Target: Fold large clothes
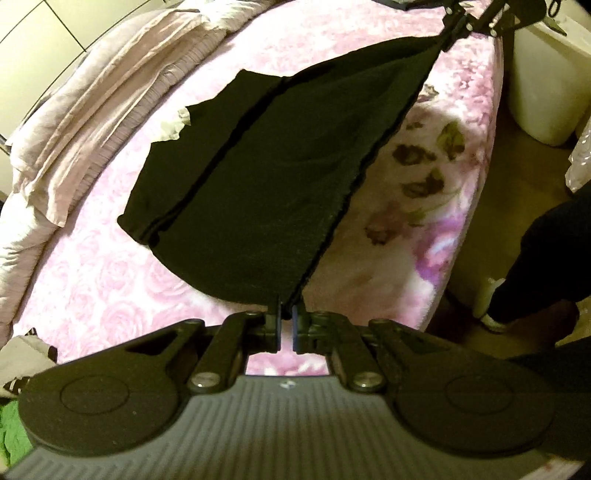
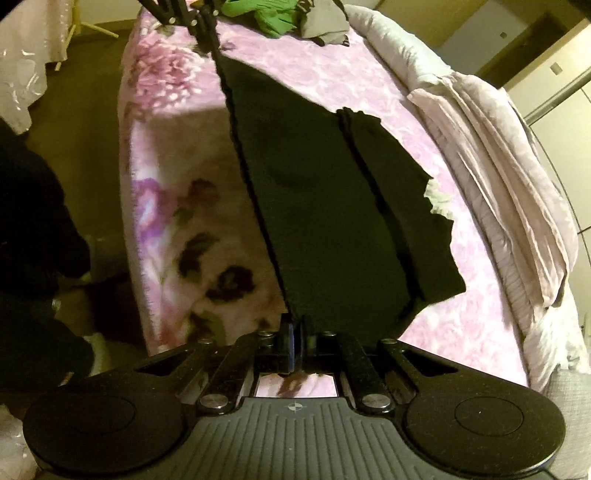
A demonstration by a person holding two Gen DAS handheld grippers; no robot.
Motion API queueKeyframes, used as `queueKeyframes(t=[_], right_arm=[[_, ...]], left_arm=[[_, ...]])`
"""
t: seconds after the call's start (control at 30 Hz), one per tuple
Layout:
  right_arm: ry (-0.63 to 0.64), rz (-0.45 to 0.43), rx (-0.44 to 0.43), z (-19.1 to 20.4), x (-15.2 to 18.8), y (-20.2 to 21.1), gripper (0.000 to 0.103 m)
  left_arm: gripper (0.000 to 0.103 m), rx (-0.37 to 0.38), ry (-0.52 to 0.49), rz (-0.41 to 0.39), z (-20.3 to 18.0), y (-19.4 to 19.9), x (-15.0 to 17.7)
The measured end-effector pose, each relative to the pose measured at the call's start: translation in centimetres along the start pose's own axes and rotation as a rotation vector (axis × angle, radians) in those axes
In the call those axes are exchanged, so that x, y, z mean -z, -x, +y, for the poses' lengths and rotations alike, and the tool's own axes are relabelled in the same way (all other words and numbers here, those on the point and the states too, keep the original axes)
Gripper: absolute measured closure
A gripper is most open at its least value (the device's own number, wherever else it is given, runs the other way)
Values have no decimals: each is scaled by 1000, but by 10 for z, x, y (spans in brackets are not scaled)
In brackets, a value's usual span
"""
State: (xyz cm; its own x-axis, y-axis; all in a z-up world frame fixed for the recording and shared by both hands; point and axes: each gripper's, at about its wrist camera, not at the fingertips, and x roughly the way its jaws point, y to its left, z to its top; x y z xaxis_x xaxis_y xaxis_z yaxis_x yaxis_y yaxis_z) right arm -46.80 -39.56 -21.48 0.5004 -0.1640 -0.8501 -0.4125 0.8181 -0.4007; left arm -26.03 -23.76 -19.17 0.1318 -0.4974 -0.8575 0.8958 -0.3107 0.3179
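A black garment (image 1: pixel 258 177) is stretched taut between my two grippers above a bed with a pink floral blanket (image 1: pixel 110 295). My left gripper (image 1: pixel 285 317) is shut on one corner of its edge. At the top of the left wrist view my right gripper (image 1: pixel 452 33) pinches the far corner. In the right wrist view the same black garment (image 2: pixel 332 206) runs from my right gripper (image 2: pixel 297 328), shut on its near corner, to the left gripper (image 2: pixel 207 33) at the top. A folded layer lies on the bed side, with a pale tag (image 2: pixel 437 201) showing at its edge.
A rumpled pale duvet (image 1: pixel 92 122) lies along the far side of the bed. Green and grey clothes (image 2: pixel 280 16) are piled at one end. A white bin (image 1: pixel 543 88) stands on the floor beside the bed. A person's dark trouser leg (image 1: pixel 546 266) stands beside the bed.
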Motion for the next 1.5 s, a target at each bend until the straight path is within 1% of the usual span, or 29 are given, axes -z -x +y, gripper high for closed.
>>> queueKeyframes(t=[0.07,0.17,0.33,0.47,0.53,0.57,0.67,0.73,0.8,0.93,1.0,1.03,1.1,1.2,1.3,1.4,1.5], right_arm=[[-11,-1,-11,7,-1,7,103],[-7,4,-55,22,1,19,103],[-54,31,-135,44,8,46,103],[-66,44,-221,50,14,71,103],[-62,35,-219,38,16,74,103],[-68,26,-210,25,17,72,103],[-77,-5,-167,-20,15,63,103],[-117,-29,-151,-62,10,51,103],[-109,-38,-117,-101,3,35,103],[-112,-23,-50,-179,-19,-11,103],[-137,1,-30,-214,-31,-40,103],[-145,16,-23,-227,-30,-50,103],[-188,63,-20,-254,-38,-84,103],[-226,124,-36,-282,-44,-130,103],[-252,156,-51,-307,-45,-164,103],[-275,170,-63,-330,-47,-185,103],[-309,172,-73,-347,-46,-202,103]], left_arm=[[100,-9,2,0,-8,7,3],[101,3,26,15,-20,18,11],[101,71,81,75,-43,43,25],[100,125,126,114,-54,66,22],[100,129,147,120,-48,68,14],[100,123,153,117,-41,66,8],[100,70,174,89,-4,58,-16],[100,30,201,65,31,48,-34],[100,3,217,36,69,34,-52],[100,-4,227,7,137,-14,-77],[100,8,233,2,172,-45,-89],[100,23,243,1,190,-62,-95],[100,64,269,11,222,-97,-103],[100,113,260,40,251,-154,-106],[100,150,269,67,270,-198,-106],[100,175,297,75,289,-223,-108],[100,181,307,86,302,-242,-110]])
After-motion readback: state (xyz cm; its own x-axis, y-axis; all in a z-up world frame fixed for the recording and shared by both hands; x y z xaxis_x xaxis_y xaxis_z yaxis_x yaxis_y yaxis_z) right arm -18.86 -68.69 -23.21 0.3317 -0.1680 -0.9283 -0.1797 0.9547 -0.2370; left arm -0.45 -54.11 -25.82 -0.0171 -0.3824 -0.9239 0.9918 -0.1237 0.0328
